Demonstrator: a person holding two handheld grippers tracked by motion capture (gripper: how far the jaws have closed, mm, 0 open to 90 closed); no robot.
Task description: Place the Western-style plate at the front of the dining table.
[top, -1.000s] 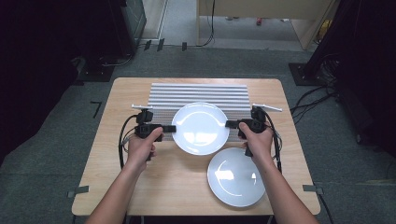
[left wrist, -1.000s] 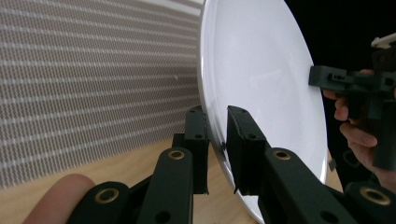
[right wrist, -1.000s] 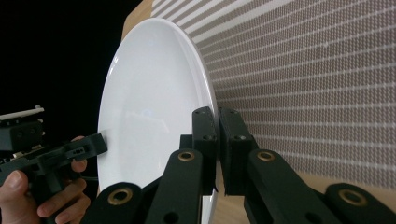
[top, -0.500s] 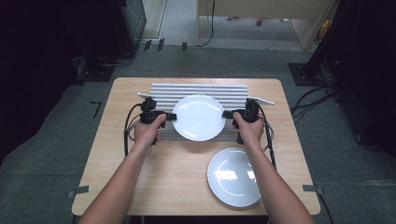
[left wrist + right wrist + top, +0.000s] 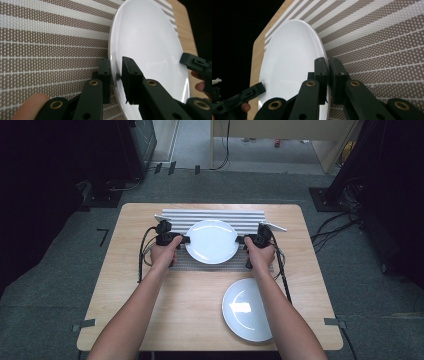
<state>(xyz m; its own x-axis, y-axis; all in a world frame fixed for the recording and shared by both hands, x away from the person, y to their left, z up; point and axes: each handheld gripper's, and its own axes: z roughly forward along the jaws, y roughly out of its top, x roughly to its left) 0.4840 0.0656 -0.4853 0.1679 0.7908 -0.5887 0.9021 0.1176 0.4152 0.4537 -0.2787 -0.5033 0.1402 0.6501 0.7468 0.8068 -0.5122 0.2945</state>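
I've got the left gripper [image 5: 184,239] and right gripper [image 5: 241,240] fingers clamped on opposite rims of the white plate [image 5: 212,241]. It's over the striped mat [image 5: 215,215] at the bench's [image 5: 125,270] far side, second plate [image 5: 248,310] near right

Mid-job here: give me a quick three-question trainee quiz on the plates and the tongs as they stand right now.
1. True or false: the left tongs and the right tongs clamp opposite edges of the same plate.
2. What lies beneath the held plate? A) bare wood B) striped mat C) a tray
3. How many plates are on or above the table?

Key
1. True; each pair of jaws is closed on its rim.
2. B, the striped mat.
3. Two: the held one and a second plate on the wood beside the right forearm.
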